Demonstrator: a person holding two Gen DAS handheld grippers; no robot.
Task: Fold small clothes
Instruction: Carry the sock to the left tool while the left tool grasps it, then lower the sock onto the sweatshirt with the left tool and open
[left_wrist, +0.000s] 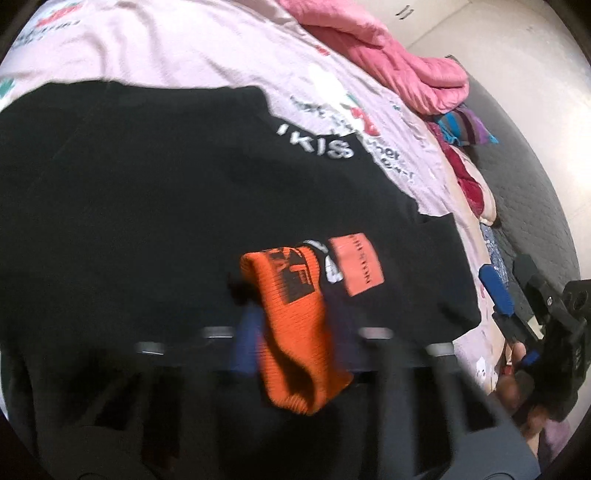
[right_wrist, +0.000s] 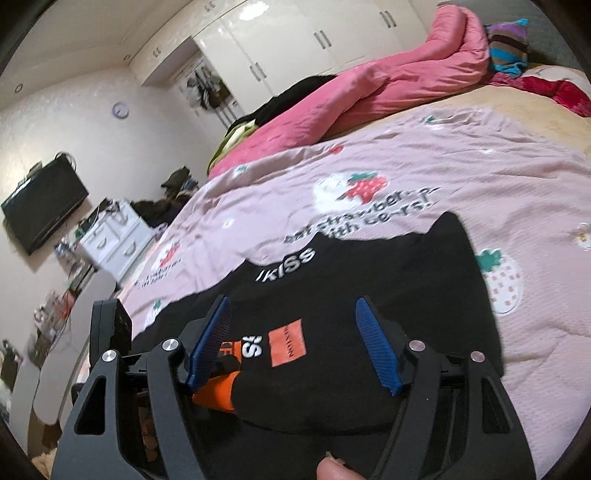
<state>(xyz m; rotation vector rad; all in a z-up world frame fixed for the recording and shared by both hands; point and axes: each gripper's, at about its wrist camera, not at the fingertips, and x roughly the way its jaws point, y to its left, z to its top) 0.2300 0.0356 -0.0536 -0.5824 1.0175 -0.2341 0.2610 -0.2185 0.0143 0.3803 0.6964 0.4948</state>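
A: Where is the shirt (right_wrist: 369, 280) now?

B: It lies flat on the bed (right_wrist: 424, 173), on the pink sheet with strawberry prints. It is black, with white letters near its far edge and an orange patch (right_wrist: 288, 343) closer to the near edge. In the right wrist view the shirt's near edge comes under the gripper.

A: And the orange thing?

B: That is a sock (left_wrist: 295, 332), knitted, orange with black marks. In the left wrist view it hangs over the shirt, straight in front of the camera. The left gripper (left_wrist: 291, 332) is blurred there, but its jaws are clenched, and the sock runs down between them — so it looks gripped, with the cuff end up.

A: The right gripper?

B: The right gripper (right_wrist: 295, 347) has its jaws released, wide apart. The blue pads (right_wrist: 376, 343) stand over the shirt and nothing is between them. Whether they touch the cloth, I cannot tell. In that view the sock shows just beside the left pad, low at the near edge of the shirt.

A: Any containers?

B: No basket or box that I can see. At the far edge of the bed there is a pink blanket (right_wrist: 388, 77) bunched up, and a striped cloth (right_wrist: 506, 44) near the far corner. A thumb (right_wrist: 332, 469) shows at the bottom of the right wrist view.
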